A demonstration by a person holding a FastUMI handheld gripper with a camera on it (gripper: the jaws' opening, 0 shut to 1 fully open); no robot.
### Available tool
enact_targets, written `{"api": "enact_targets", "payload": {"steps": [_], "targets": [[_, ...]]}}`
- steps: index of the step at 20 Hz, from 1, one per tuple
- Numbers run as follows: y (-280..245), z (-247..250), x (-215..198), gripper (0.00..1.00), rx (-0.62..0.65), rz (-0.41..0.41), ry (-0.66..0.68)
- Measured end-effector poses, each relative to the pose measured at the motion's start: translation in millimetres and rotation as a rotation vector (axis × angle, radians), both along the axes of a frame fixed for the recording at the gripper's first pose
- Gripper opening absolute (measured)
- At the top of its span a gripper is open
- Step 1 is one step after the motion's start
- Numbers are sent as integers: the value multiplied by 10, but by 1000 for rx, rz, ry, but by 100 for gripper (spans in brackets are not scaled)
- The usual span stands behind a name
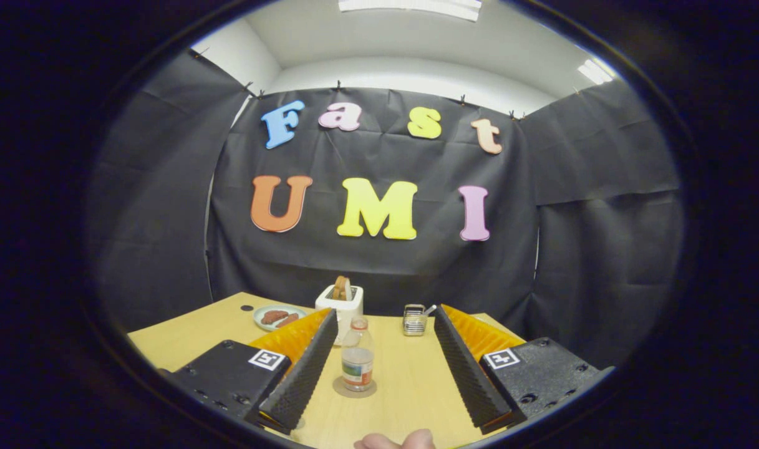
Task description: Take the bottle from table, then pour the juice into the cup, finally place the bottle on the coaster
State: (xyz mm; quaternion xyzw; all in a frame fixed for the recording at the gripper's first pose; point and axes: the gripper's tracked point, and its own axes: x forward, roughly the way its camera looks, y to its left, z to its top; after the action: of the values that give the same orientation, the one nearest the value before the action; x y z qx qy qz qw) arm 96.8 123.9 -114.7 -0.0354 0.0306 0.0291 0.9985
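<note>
While upright on its coaster (354,388), the bottle (358,355), label unreadable, between wide-open, empty jaws of the gripper (384,324).

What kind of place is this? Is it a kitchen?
Probably a pretend breakfast table in a cloth-walled booth: a toaster with toast, a plate of food, and a bottle ahead of the open gripper.

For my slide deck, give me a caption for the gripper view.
Open gripper frames a bottle standing on its coaster, toaster beyond.
</note>
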Motion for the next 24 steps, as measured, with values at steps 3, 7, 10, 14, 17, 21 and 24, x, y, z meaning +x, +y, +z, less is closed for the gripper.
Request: {"api": "enact_targets", "payload": {"steps": [3, 7, 10, 14, 17, 21, 24], "targets": [[-19, 131, -243, 100, -3, -13, -12], [-24, 235, -569, 100, -25, -20, -16], [-21, 299, -736, 100, -35, -24, -18], [-51, 287, -893, 100, -35, -40, -10], [-78, 262, -963, 100, -17, -52, -6], [-144, 230, -949, 100, -1, -75, 2], [-155, 234, -963, 100, 0, -82, 4]]}}
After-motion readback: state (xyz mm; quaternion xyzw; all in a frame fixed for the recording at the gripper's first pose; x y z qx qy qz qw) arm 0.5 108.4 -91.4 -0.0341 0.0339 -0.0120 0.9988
